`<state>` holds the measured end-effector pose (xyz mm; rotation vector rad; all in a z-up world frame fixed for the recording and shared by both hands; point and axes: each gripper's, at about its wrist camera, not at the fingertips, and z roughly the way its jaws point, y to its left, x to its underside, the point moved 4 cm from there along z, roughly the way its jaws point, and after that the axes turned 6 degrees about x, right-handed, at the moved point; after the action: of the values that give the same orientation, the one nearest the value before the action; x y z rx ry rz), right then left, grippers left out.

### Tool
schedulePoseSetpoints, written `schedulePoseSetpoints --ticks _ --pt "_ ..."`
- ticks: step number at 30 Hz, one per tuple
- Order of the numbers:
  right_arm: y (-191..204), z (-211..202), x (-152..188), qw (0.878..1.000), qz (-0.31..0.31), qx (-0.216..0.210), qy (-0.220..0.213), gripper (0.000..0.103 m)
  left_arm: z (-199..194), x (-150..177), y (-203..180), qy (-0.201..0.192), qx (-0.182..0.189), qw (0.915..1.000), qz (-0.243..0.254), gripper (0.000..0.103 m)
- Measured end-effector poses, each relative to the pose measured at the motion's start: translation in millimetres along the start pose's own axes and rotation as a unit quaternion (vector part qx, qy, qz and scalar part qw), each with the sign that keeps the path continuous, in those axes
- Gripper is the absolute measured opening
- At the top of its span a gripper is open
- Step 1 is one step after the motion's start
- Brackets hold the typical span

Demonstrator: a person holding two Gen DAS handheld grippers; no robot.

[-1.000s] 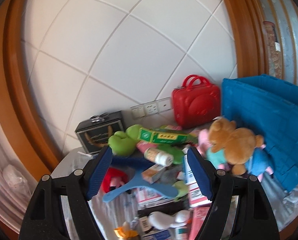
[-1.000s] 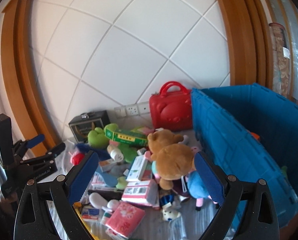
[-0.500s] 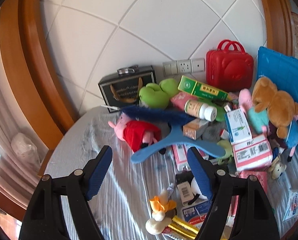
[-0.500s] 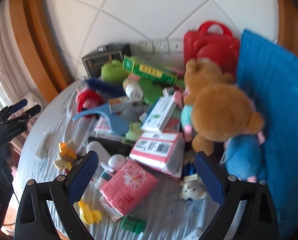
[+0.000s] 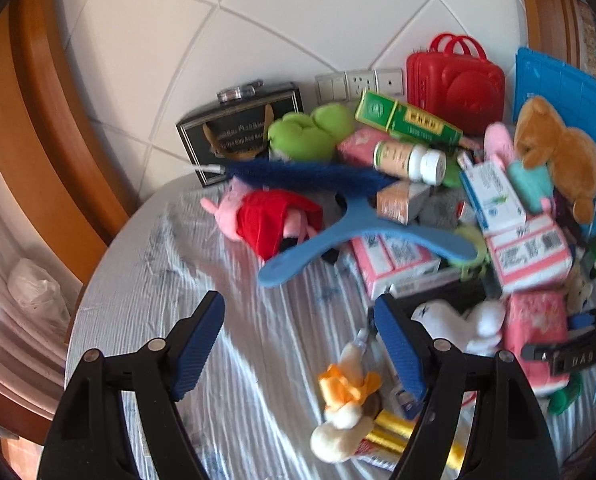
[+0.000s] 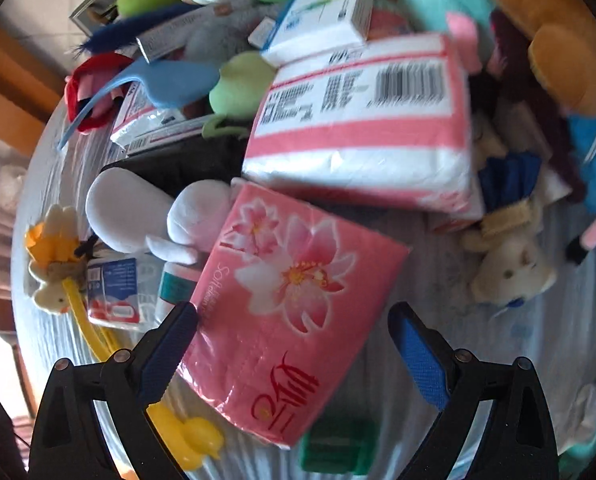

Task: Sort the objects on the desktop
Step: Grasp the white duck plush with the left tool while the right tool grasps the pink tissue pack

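A heap of toys, boxes and packs covers a round table with a pale striped cloth (image 5: 170, 280). My left gripper (image 5: 298, 320) is open above bare cloth, nothing between its fingers. A blue brush (image 5: 357, 232) and a pig plush in red (image 5: 270, 216) lie just beyond it. My right gripper (image 6: 294, 332) points steeply down and is open. A pink flowered tissue pack (image 6: 290, 300) lies between its fingers. The left finger (image 6: 174, 340) is at the pack's edge and the right finger (image 6: 417, 356) stands apart from it.
A blue crate (image 5: 565, 80) and a red case (image 5: 453, 80) stand at the back right, a black box (image 5: 238, 128) at the back wall. A larger barcode tissue pack (image 6: 357, 128), a white plush (image 6: 146, 216), a cream bear (image 6: 509, 264) and a yellow duck (image 6: 194, 440) surround the pink pack.
Both grippers have come down and tilted toward the table. The right one has dropped close over the pink tissue pack, which now fills the space between its fingers. Both stay open.
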<state>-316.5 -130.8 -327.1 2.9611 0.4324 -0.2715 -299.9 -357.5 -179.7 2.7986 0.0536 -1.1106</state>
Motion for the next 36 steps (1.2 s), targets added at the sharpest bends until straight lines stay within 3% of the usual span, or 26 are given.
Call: schedulePoseSetpoints --ticks 3,5,10,15,19,21,24,26,27,31,34,36 --pt "4 7 3 1.000 0.011 0.007 -0.001 0.102 14 25 11 0.038 0.009 0.9992 0.013 0.077" --pt "6 12 3 1.000 0.012 0.013 0.007 0.102 30 43 15 0.075 0.028 0.9967 0.011 0.077" --pt "6 19 8 0.999 0.017 0.019 0.020 0.102 52 75 5 0.127 0.093 0.9874 0.010 0.077" --pt "3 18 14 0.999 0.021 0.018 0.025 0.102 48 80 -4 0.115 0.153 0.9815 0.013 0.077" --pt "3 18 16 0.999 0.016 0.021 0.026 0.102 30 75 -18 0.092 0.201 0.9743 0.042 0.077" --pt "4 20 18 0.999 0.015 0.021 0.032 0.102 26 72 -24 0.084 0.201 0.9740 0.061 0.077" --pt "5 24 21 0.999 0.016 0.021 0.041 0.102 43 73 -24 0.105 0.199 0.9723 0.061 0.076" --pt "7 23 24 0.999 0.008 0.027 0.039 0.102 57 79 -20 0.128 0.222 0.9657 0.042 0.054" --pt "8 23 24 0.999 0.003 0.029 0.039 0.102 59 80 -19 0.131 0.238 0.9621 0.028 0.052" --pt "10 19 28 0.999 0.000 0.031 0.031 0.102 55 83 -22 0.115 0.232 0.9648 0.048 0.052" --pt "12 17 29 0.999 -0.003 0.035 0.028 0.101 61 87 -13 0.131 0.212 0.9672 0.049 0.051" --pt "15 15 30 0.999 -0.009 0.034 0.027 0.101 66 95 -6 0.152 0.221 0.9627 0.037 0.051"
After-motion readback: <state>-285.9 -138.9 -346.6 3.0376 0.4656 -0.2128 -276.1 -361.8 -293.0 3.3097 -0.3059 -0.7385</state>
